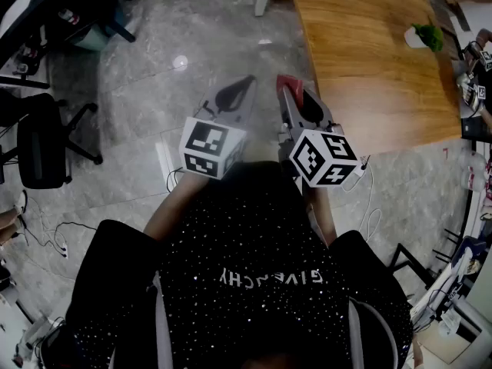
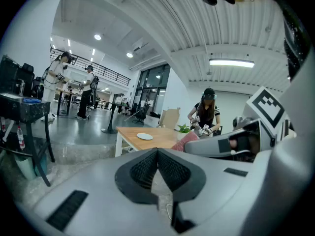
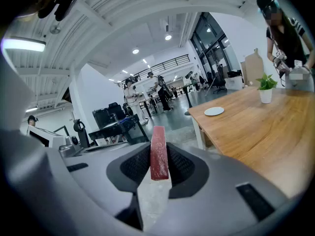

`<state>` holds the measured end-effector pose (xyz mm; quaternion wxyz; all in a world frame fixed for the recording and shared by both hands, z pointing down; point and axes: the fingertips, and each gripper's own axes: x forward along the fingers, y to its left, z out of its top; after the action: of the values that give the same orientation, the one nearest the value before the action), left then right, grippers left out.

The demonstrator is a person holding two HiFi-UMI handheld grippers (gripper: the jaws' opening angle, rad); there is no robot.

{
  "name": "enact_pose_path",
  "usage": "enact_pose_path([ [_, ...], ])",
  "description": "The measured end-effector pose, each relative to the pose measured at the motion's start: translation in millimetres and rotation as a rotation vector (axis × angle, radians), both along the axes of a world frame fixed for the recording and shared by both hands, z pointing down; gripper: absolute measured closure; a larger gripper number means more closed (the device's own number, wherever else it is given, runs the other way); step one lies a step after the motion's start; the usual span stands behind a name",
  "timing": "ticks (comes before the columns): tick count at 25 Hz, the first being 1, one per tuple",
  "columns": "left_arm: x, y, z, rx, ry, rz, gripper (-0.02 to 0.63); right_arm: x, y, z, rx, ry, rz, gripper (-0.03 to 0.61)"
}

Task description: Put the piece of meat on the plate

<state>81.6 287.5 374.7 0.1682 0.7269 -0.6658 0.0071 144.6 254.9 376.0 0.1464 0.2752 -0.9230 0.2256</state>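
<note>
While on edge in right gripper (image 3: 158, 163), meat (image 3: 158, 149) lengthwise along jaws.

Red meat (image 3: 158, 154), seemingly white plate (image 3: 213, 111)

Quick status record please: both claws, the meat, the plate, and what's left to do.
left claw: shut, nothing in it
right claw: shut on the piece of meat, a red slab held on edge
plate: white, bare, at the far end of the wooden table
meat vs plate: apart, not yet delivered
potted plant: on the table, right of the plate
remaining: likely carry the meat to the plate and release
</note>
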Motion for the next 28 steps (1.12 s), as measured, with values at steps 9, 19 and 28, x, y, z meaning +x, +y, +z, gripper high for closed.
enact_pose_path([
  [9, -11.0, 8.0, 0.5, -0.001, 0.018, 0.005, 0.606, -7.0, 8.6, -1.8, -0.001, 0.004, 0.018, 0.480],
  [19, -22.3, -37.8, 8.1, -0.007, 0.030, 0.035, 0.606, -19.2, -40.0, 0.3, 0.003, -0.012, 0.049, 0.481],
  [28, -55.3, -114.6, 21.6, -0.026, 0.018, 0.038, 0.606, -51.9, -119.3, 12.1, -0.010, -0.020, 0.069, 0.480],
])
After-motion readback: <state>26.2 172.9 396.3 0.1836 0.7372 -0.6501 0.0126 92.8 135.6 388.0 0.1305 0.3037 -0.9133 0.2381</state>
